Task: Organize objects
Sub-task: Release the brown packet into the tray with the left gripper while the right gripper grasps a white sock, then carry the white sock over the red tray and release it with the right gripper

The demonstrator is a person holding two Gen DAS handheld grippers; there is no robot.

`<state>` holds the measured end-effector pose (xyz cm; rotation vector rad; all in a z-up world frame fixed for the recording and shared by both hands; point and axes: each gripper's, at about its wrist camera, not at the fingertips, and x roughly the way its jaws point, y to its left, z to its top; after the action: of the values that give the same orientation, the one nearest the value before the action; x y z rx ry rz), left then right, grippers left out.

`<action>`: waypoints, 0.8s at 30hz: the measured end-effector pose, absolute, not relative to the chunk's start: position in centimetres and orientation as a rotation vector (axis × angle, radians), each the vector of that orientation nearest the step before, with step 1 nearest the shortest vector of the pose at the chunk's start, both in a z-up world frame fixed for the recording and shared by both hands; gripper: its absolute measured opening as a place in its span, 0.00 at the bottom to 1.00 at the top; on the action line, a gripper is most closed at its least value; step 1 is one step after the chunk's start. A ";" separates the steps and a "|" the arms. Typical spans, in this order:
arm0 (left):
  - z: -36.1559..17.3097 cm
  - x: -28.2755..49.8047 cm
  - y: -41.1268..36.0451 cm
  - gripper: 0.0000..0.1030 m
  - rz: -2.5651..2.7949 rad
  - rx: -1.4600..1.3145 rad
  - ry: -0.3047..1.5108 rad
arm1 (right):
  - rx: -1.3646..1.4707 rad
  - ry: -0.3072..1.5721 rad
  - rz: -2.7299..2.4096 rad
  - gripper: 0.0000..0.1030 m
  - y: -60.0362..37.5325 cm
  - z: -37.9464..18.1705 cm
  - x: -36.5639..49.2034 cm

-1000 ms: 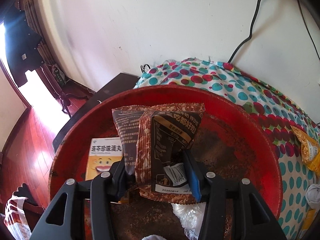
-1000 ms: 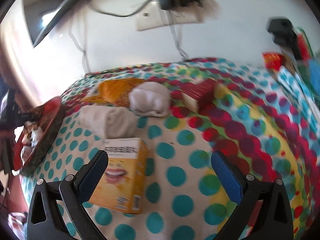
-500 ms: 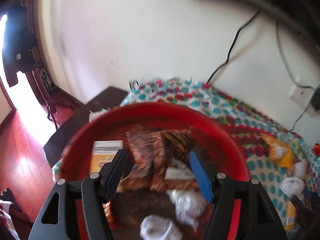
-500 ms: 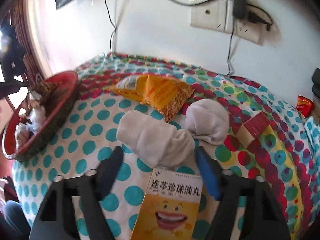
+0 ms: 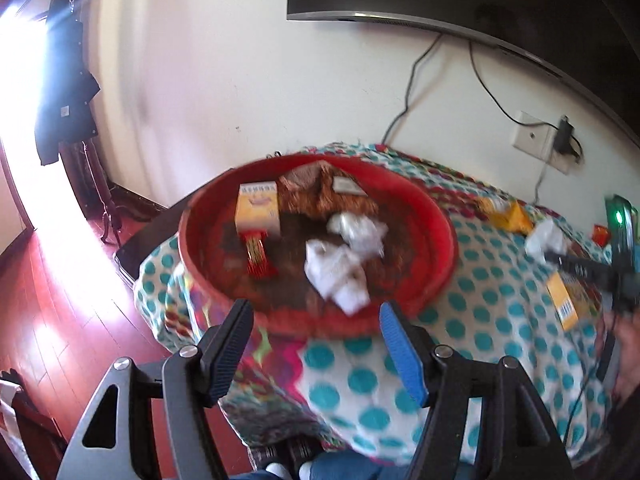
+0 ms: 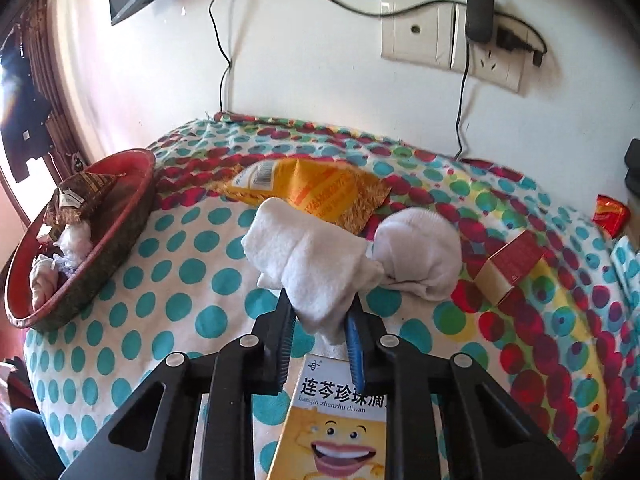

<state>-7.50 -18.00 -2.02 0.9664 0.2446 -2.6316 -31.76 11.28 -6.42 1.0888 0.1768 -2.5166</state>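
Note:
My left gripper (image 5: 316,340) is open and empty, held back from the red basket (image 5: 436,264). The basket holds a yellow box (image 5: 256,212), brown snack packets (image 5: 320,192) and white rolled socks (image 5: 336,268). My right gripper (image 6: 320,340) is shut on a white rolled sock (image 6: 304,256), which stands up above the dotted tablecloth (image 6: 168,272). A yellow medicine box (image 6: 340,420) lies under that gripper. A second white sock (image 6: 420,248) and a yellow snack packet (image 6: 316,188) lie just beyond. The basket also shows in the right wrist view (image 6: 116,240) at the left.
A red and tan box (image 6: 512,268) and a small red packet (image 6: 610,216) lie at the right of the table. A wall socket with plugs and cables (image 6: 452,36) sits behind. A TV (image 5: 480,0) hangs above. Red wooden floor (image 5: 60,300) lies left of the table.
My left gripper let go of the brown packet in the basket and pulled back and up. My right gripper moved forward over the yellow box and closed on the white sock.

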 end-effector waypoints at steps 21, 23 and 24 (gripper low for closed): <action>-3.5 -1.0 -19.2 0.66 -2.561 0.884 0.301 | 0.921 0.400 -2.289 0.19 -5.7 -2.5 -22.8; -3.6 -0.6 -19.7 0.66 -2.553 0.885 0.323 | 0.926 0.397 -2.246 0.19 -7.8 -2.7 -21.6; -3.6 -0.4 -19.9 0.66 -2.547 0.880 0.336 | 0.927 0.402 -2.225 0.19 -8.8 -2.8 -21.1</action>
<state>-0.43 -19.93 -3.57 0.8804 0.3357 -2.5473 -21.10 -8.77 -2.80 0.9266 0.4019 -2.2255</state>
